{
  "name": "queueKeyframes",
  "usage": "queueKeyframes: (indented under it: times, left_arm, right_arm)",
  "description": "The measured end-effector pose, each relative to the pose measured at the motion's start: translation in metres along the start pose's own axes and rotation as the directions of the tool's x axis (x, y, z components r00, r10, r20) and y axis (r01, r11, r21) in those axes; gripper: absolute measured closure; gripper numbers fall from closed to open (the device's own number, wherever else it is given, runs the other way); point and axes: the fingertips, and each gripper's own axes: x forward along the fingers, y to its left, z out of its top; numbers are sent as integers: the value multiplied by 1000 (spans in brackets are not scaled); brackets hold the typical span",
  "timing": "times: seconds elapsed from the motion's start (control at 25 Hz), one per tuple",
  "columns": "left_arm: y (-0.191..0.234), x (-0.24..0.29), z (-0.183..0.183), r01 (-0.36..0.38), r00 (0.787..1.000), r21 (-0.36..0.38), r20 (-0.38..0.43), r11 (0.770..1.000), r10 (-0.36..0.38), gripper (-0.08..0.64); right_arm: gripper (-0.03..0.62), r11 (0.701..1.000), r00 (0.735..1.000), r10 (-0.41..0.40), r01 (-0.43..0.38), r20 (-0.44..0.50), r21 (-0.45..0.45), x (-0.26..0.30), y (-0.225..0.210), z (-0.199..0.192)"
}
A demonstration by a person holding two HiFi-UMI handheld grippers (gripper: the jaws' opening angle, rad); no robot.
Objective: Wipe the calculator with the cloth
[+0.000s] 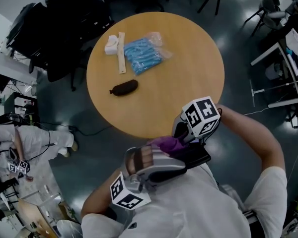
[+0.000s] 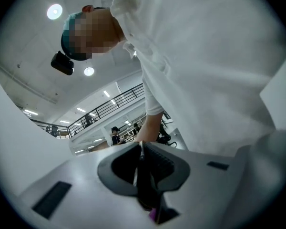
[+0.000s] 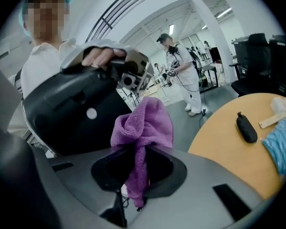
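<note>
The black calculator (image 1: 196,155) is held off the table, close to the person's chest, with my left gripper (image 1: 181,157) shut on it. In the left gripper view it shows only as a thin dark edge (image 2: 144,185) pinched between the jaws of the left gripper (image 2: 142,149). My right gripper (image 1: 176,138) is shut on a purple cloth (image 1: 169,144), which bunches up right against the calculator. In the right gripper view the cloth (image 3: 145,123) stands up out of the right gripper (image 3: 138,151), with the calculator's black face (image 3: 71,113) just behind it.
A round wooden table (image 1: 188,58) lies ahead. On it are a dark pouch (image 1: 124,88), a blue packet (image 1: 143,55), a pale strip (image 1: 121,58) and a white lump (image 1: 111,44). Black chairs (image 1: 64,29) stand at its far left, desks at the right.
</note>
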Motion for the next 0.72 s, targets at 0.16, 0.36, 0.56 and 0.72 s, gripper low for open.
queueKeyframes:
  times: [0.16, 0.36, 0.56, 0.72]
  left_arm:
    - [17, -6, -12, -75, 997, -69, -6, 995, 74, 514]
    - [53, -19, -74, -293, 956, -329, -105, 898, 274, 514]
    - [56, -52, -219, -555, 810, -704, -336, 443, 480, 514]
    - [29, -77, -328, -610, 715, -784, -482, 115, 506, 514]
  right_arm:
    - [525, 990, 992, -121, 118, 43, 71, -6, -32, -31]
    - [525, 874, 851, -468, 406, 238, 267, -58, -86, -63]
    - [525, 738, 675, -658, 489, 333, 465, -88, -106, -101]
    - [525, 684, 589, -714, 474, 378, 555, -92, -109, -117]
